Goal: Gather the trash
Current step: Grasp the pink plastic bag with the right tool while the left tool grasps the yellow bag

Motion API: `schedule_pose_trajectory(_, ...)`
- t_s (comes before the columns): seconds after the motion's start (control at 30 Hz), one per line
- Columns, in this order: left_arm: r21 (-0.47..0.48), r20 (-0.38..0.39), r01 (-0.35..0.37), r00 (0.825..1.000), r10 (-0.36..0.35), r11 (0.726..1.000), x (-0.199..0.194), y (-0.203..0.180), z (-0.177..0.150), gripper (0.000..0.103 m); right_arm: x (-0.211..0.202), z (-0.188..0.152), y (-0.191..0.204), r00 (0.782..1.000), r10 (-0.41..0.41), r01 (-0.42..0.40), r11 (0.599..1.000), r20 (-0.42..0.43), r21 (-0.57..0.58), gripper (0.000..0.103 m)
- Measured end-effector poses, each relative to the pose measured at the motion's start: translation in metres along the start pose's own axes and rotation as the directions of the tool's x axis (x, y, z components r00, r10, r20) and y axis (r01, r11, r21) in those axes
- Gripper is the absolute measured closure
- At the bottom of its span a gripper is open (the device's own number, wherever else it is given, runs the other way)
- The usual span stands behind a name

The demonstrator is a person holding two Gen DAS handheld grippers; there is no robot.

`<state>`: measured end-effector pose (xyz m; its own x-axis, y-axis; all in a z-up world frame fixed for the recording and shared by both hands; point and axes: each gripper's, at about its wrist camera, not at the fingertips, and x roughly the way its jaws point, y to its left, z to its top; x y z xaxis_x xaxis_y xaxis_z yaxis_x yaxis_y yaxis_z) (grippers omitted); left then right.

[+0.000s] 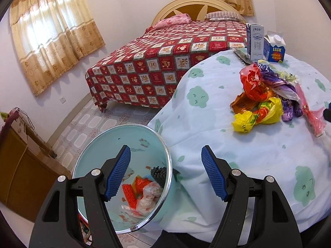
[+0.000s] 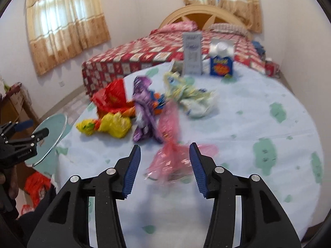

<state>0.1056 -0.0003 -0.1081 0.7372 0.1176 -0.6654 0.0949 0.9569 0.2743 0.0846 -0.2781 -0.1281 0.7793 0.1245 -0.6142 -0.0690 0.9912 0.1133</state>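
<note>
Both grippers are gaping wide: right gripper (image 2: 165, 161) flanking the pink wrapper (image 2: 171, 159), left gripper (image 1: 166, 163) hovering by the bin (image 1: 99, 150).

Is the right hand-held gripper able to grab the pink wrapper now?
Probably yes. The right hand-held gripper is open, and the pink wrapper lies on the table right ahead between its fingers, with nothing on top of it.

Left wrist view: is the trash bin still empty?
No, the trash bin already holds an orange wrapper and a crumpled clear bag at its bottom.
</note>
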Motion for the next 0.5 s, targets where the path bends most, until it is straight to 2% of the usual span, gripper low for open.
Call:
schedule_pose_trajectory(0.1,-0.003,-0.005,0.009,1.0,-0.009,1.0,0.002,-0.004,0.001,0.033,0.007,0.002,-0.007,0.999,-0.034,0.035,0.999,-0.028,0.019,0.047)
schedule_pose_trajectory(0.13,-0.001,-0.005,0.011,1.0,-0.011,1.0,0.002,-0.005,0.001,0.033,0.015,0.0,-0.007,0.997,-0.031,0.033,0.999,-0.07,0.02,0.043)
schedule_pose_trajectory(0.2,0.007,-0.005,0.017,1.0,-0.017,1.0,0.001,-0.008,0.0,0.033,0.027,-0.002,-0.007,0.991,-0.021,0.022,1.0,-0.134,0.01,0.042)
schedule_pose_trajectory(0.23,0.011,-0.004,0.018,1.0,-0.018,1.0,0.0,-0.01,-0.001,0.033,0.034,-0.005,-0.005,0.986,-0.006,0.008,1.0,-0.166,0.009,0.045)
schedule_pose_trajectory(0.3,0.014,-0.001,0.016,1.0,-0.016,1.0,0.0,-0.011,0.0,0.033,0.031,-0.001,-0.005,0.988,-0.003,0.004,1.0,-0.154,0.006,0.053)
schedule_pose_trajectory(0.33,0.013,-0.001,0.017,1.0,-0.017,1.0,0.001,-0.01,0.0,0.033,0.032,0.0,-0.005,0.987,0.007,-0.007,1.0,-0.162,0.002,0.063)
schedule_pose_trajectory(0.4,0.009,-0.002,0.017,1.0,-0.017,1.0,0.001,-0.009,0.002,0.033,0.033,-0.002,-0.005,0.987,0.017,-0.017,1.0,-0.163,0.0,0.07)
schedule_pose_trajectory(0.43,0.006,-0.001,0.017,1.0,-0.017,1.0,0.001,-0.009,0.003,0.033,0.033,-0.002,-0.005,0.986,0.03,-0.031,1.0,-0.161,0.0,0.078)
schedule_pose_trajectory(0.5,0.005,-0.001,0.018,1.0,-0.018,1.0,0.002,-0.01,0.004,0.033,0.03,-0.003,-0.004,0.988,0.043,-0.044,0.999,-0.147,-0.002,0.085)
